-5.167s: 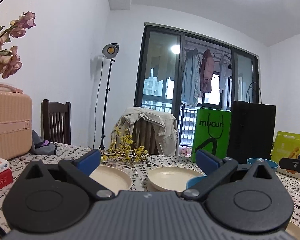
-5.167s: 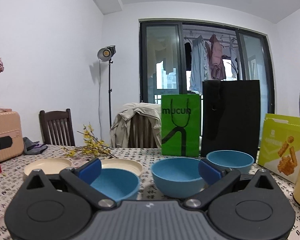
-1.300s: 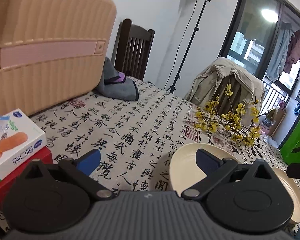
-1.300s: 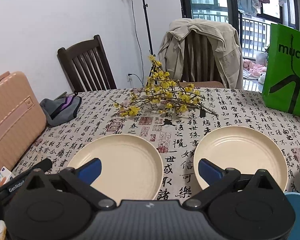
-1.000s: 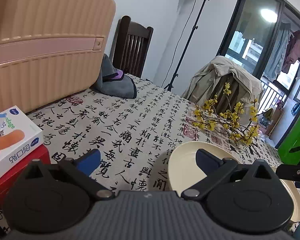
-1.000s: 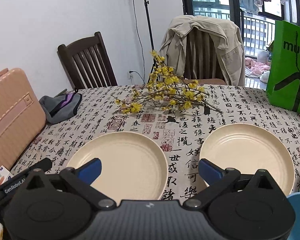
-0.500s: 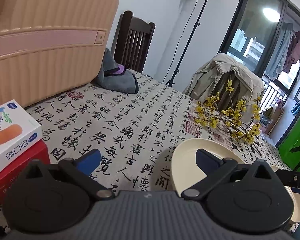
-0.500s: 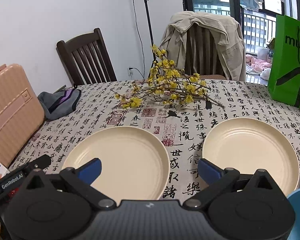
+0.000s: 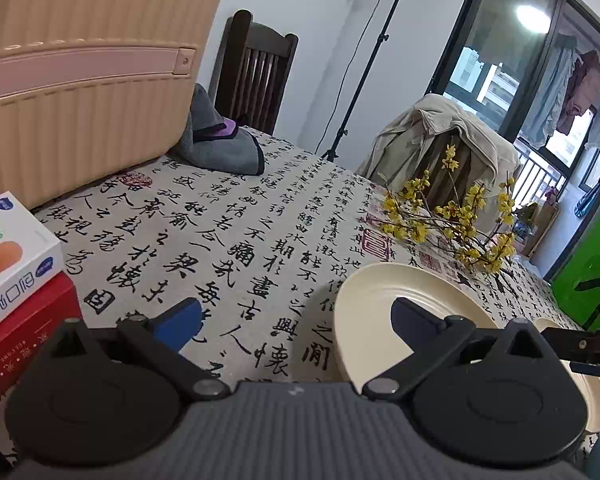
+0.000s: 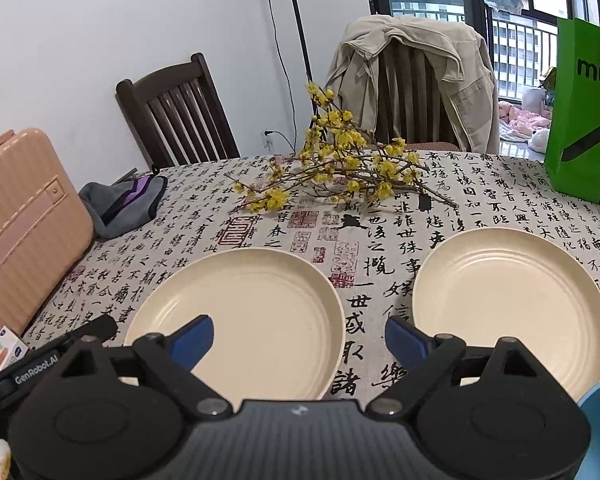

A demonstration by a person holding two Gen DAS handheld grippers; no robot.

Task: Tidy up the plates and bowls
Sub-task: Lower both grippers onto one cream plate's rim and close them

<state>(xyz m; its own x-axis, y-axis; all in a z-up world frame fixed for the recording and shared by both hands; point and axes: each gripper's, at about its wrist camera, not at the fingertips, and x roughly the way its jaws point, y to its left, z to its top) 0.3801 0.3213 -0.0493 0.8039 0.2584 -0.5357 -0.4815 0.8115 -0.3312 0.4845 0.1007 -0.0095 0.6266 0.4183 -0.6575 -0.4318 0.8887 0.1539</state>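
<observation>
left plate [image 10: 244,312]: round, cream, matte, ringed inside
right plate [image 10: 508,300]: same, just beside
bench [image 10: 380,264]: calligraphy-print cloth
right gripper [image 10: 298,338]: wide, just closing, nothing between
left gripper [image 9: 296,320]: wide, empty

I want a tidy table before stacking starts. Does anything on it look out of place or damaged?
No damage or spills show. Both cream plates lie flat and empty. The odd items are a loose yellow flowering branch lying straight on the tablecloth, and a crumpled grey cloth beside the pink suitcase.
</observation>
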